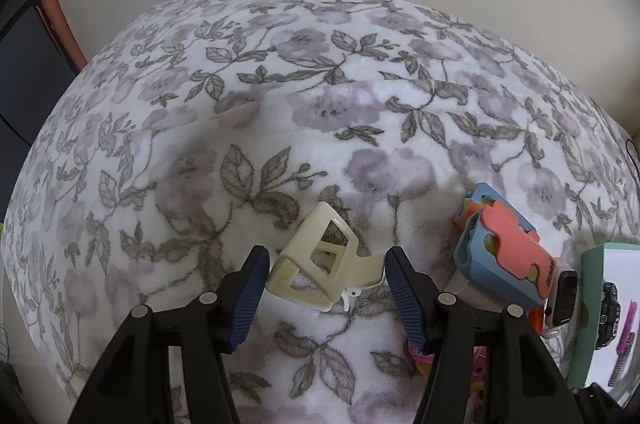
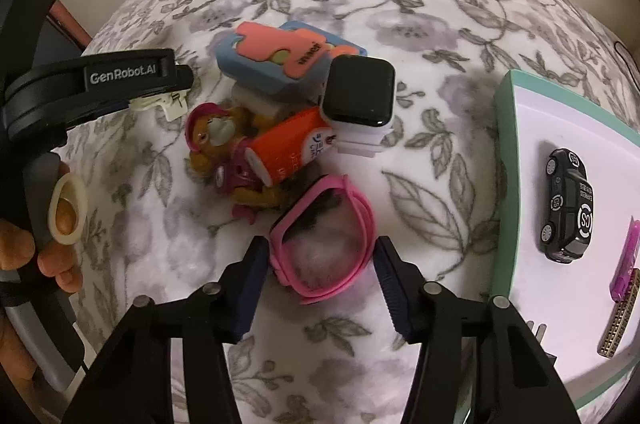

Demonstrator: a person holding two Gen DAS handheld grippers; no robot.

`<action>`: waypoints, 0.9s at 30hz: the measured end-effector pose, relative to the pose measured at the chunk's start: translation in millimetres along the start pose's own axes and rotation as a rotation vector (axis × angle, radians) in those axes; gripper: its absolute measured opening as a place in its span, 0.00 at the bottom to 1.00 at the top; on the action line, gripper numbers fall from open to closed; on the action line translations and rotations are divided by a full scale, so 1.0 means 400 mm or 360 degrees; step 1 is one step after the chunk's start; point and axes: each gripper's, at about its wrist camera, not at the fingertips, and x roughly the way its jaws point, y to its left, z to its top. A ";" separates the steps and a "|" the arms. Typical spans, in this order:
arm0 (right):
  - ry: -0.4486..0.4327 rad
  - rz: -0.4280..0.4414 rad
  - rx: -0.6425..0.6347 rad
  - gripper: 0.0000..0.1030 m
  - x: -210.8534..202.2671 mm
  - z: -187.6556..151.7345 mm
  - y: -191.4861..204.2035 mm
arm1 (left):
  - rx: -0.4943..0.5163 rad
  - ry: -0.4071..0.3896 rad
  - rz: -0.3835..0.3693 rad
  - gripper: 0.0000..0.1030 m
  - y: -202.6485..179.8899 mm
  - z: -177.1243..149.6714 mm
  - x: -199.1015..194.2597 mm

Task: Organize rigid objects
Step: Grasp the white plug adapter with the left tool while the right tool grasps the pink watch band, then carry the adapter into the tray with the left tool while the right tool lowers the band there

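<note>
I found the cream hair claw clip lying on the floral blanket, between the fingers of the left gripper, which stood spread, with the pads beside the clip but not closed on it. I judged the clip light, stiff and smooth, likely to skid on hard plastic unless pinched across its broad side bars; its open frame and small spring hinge looked like the weak points, so I would avoid the thin tab near the hinge.

The right gripper was likewise spread, straddling the pink watch bumper, a hollow rubbery frame I judged soft enough to deform under pressure and best taken across its thicker edge. Neither pad appeared to press it.

Just beyond lay a heap of items: an orange tube, a white smartwatch leaning on it, a blue and coral case, and a small toy figure.

To the right stood a green-rimmed tray holding a black toy car and a purple comb. I took this as the sorting destination.
</note>
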 end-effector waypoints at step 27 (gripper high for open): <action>-0.0239 0.0040 0.0043 0.52 -0.197 0.006 -0.047 | -0.0018 -0.0179 -0.0020 0.48 -0.024 0.043 -0.208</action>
